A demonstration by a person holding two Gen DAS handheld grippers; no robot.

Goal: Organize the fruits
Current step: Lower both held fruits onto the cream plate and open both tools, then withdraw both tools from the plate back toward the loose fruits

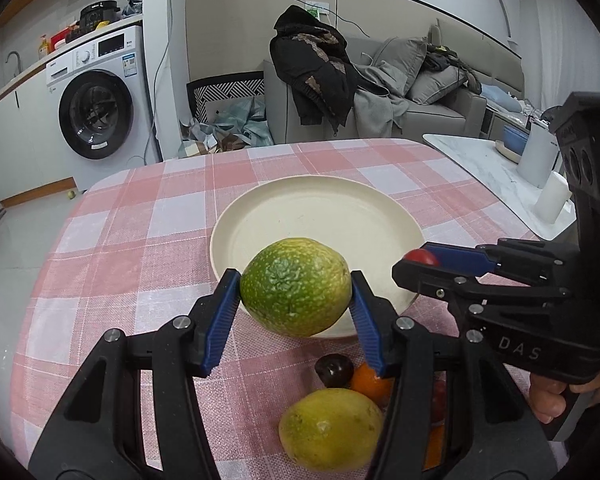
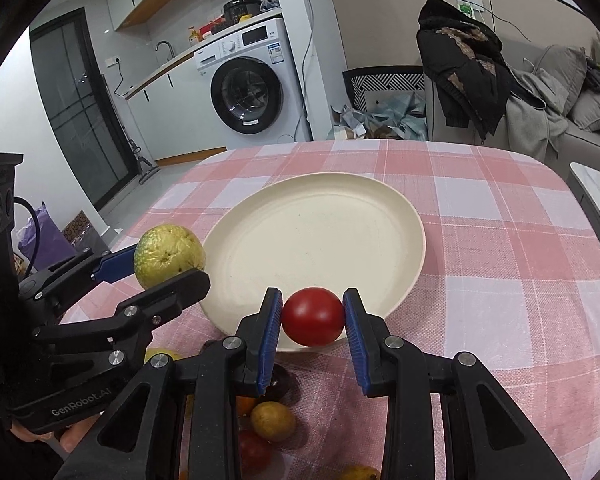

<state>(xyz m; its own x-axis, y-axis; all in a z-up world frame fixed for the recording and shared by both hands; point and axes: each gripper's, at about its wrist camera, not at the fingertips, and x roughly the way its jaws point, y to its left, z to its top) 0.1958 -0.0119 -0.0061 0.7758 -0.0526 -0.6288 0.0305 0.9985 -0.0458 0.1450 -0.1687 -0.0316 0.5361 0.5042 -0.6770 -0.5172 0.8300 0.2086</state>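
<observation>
My left gripper (image 1: 296,292) pinches a green mottled fruit (image 1: 295,286) across its width, and my right gripper (image 2: 312,316) pinches a small red tomato (image 2: 313,316); both are held in the air at the near rim of the cream plate (image 2: 340,220) on the checked bench (image 2: 500,260). The plate lies straight ahead of and below both grippers, the green fruit at its near-left edge and the tomato at its near-middle, so I judge each needs only a short push forward and down to set its fruit inside. More fruits (image 1: 332,432) wait on the bench under my grippers.
</observation>
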